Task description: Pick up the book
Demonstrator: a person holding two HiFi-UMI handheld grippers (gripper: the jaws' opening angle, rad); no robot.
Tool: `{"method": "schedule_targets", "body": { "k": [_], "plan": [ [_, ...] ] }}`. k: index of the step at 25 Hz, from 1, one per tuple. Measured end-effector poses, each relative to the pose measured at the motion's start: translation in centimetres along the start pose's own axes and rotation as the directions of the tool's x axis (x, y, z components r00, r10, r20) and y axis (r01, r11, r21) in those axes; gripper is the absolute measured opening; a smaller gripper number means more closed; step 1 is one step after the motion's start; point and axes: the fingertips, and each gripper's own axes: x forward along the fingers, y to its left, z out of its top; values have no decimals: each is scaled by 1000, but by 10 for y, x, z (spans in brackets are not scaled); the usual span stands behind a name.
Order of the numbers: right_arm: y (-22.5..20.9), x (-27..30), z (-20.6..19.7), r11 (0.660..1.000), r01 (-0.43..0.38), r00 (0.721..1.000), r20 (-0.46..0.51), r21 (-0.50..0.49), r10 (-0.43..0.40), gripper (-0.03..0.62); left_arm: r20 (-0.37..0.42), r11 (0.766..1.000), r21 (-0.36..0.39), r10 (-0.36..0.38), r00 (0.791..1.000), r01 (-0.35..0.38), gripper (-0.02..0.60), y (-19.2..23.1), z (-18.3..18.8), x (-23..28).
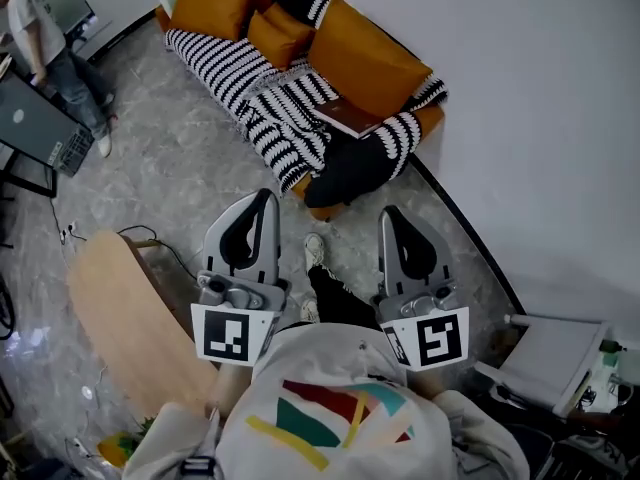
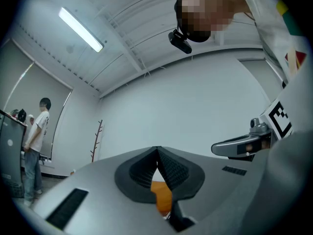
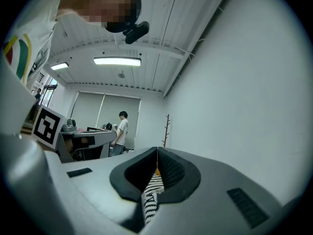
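A dark brown book [image 1: 346, 117] lies flat on a sofa [image 1: 370, 63] that has orange cushions and a black-and-white striped throw. The sofa is ahead of me, across a stretch of floor. My left gripper [image 1: 267, 198] and right gripper [image 1: 389, 213] are held side by side in front of my chest, both pointing toward the sofa and well short of it. Each is shut with nothing in it. In the left gripper view the closed tips [image 2: 157, 151] frame a sliver of orange. In the right gripper view the gripper [image 3: 156, 154] frames a strip of the striped throw.
A black cushion [image 1: 352, 168] hangs over the sofa's front edge. A round wooden table [image 1: 125, 313] is close on my left, and a white box [image 1: 555, 353] on my right by the wall. A person [image 1: 45, 43] stands at a desk [image 1: 35, 128] far left.
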Motion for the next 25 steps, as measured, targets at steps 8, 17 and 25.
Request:
{"method": "schedule_targets", "body": {
  "k": [8, 17, 25],
  "plan": [
    [-64, 106, -13, 1000, 20, 1000, 14, -7, -20, 15, 42, 994, 96, 40, 998, -44, 8, 62, -3, 100],
    [-104, 192, -18, 1000, 10, 999, 32, -2, -10, 15, 51, 990, 136, 39, 998, -46, 8, 107, -13, 187],
    [-120, 244, -38, 996, 91, 996, -17, -12, -91, 15, 67, 995, 82, -56, 996, 50, 8, 140, -40, 250]
  ]
}}
